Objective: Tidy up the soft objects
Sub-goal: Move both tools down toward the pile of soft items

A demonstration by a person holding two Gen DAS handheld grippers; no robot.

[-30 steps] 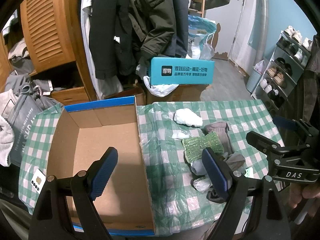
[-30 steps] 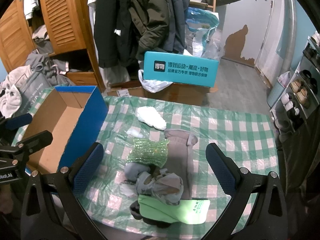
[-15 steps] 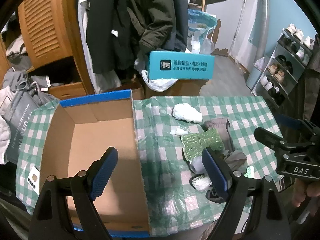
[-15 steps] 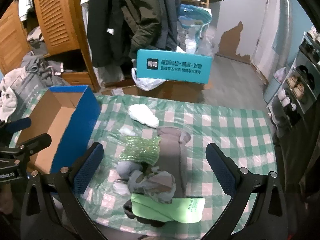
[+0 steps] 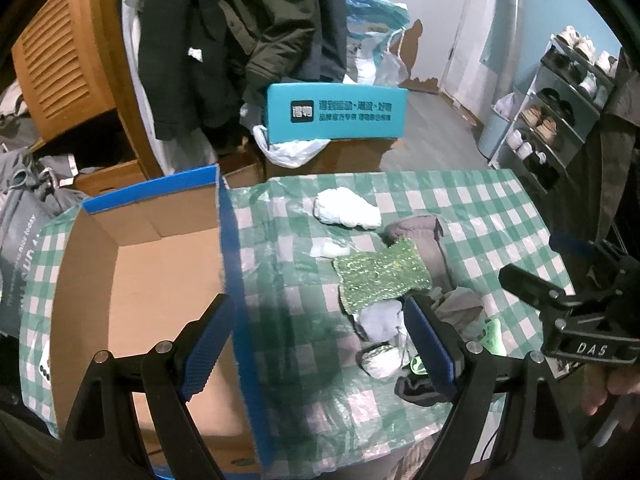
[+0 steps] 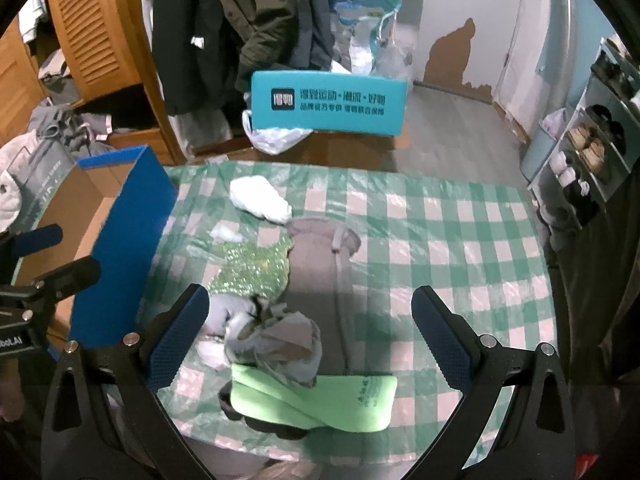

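Observation:
An open cardboard box [image 5: 168,264] with blue outer walls [image 6: 120,220] sits at the table's left. Beside it on the green checked cloth [image 6: 440,240] lie soft items: a white bundle [image 5: 346,213] [image 6: 260,199], a green sparkly piece [image 5: 380,274] [image 6: 256,266], a taupe garment [image 6: 324,280], a grey crumpled cloth [image 6: 280,340] and a lime-green insole [image 6: 320,400]. My left gripper [image 5: 316,344] is open, straddling the box's right wall. My right gripper [image 6: 310,336] hangs open above the grey cloth, holding nothing.
A teal box [image 6: 328,104] stands beyond the table, with hanging coats [image 6: 260,20] and a wooden louvred cabinet [image 5: 68,64] behind. A shoe rack [image 5: 560,104] lines the right wall. Grey clothes [image 5: 24,184] pile up at the left.
Both grippers have shifted rightward and slightly forward over the table; the box now sits further left in the left wrist view. Nothing was picked up.

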